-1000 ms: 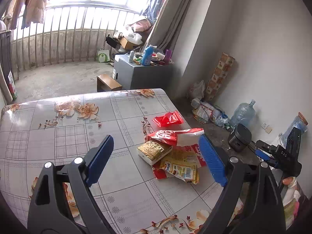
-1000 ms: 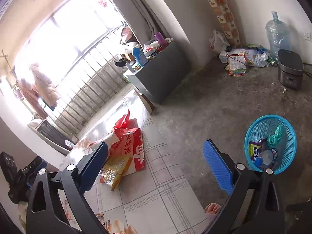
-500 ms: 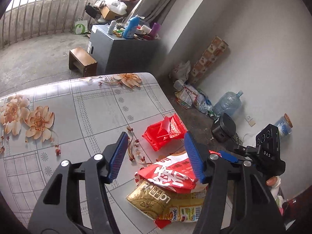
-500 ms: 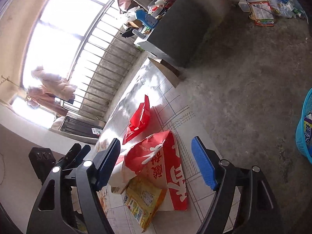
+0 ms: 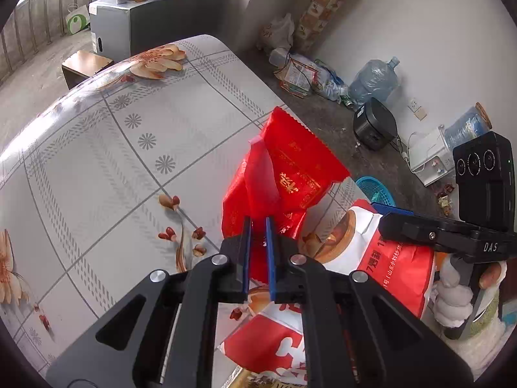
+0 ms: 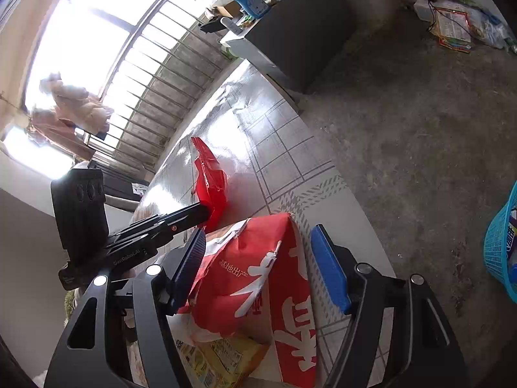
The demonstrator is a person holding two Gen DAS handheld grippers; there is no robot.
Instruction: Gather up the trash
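Observation:
A crumpled small red wrapper [image 5: 290,168] lies near the table's right edge, and my left gripper [image 5: 257,226] is shut on its near corner. In the right wrist view the left gripper [image 6: 206,210] shows pinching the same red wrapper [image 6: 210,177]. A large red-and-white snack bag [image 6: 258,274] lies between the pads of my right gripper [image 6: 258,262]. Its jaws are closing, and the right pad still stands a little off the bag. In the left wrist view the bag [image 5: 397,258] sits under the right gripper's finger [image 5: 420,223]. A yellow packet [image 6: 223,359] lies under the bag.
The flower-patterned table [image 5: 129,161] ends just right of the trash. A blue basket [image 6: 504,242] holding wrappers stands on the concrete floor below. A grey cabinet [image 5: 145,22], a water jug [image 5: 374,77] and a black cooker [image 5: 374,126] line the wall.
Both grippers came down onto the trash pile. The left one swung to the red wrapper and shut on it. The right jaws narrowed around the red-and-white bag.

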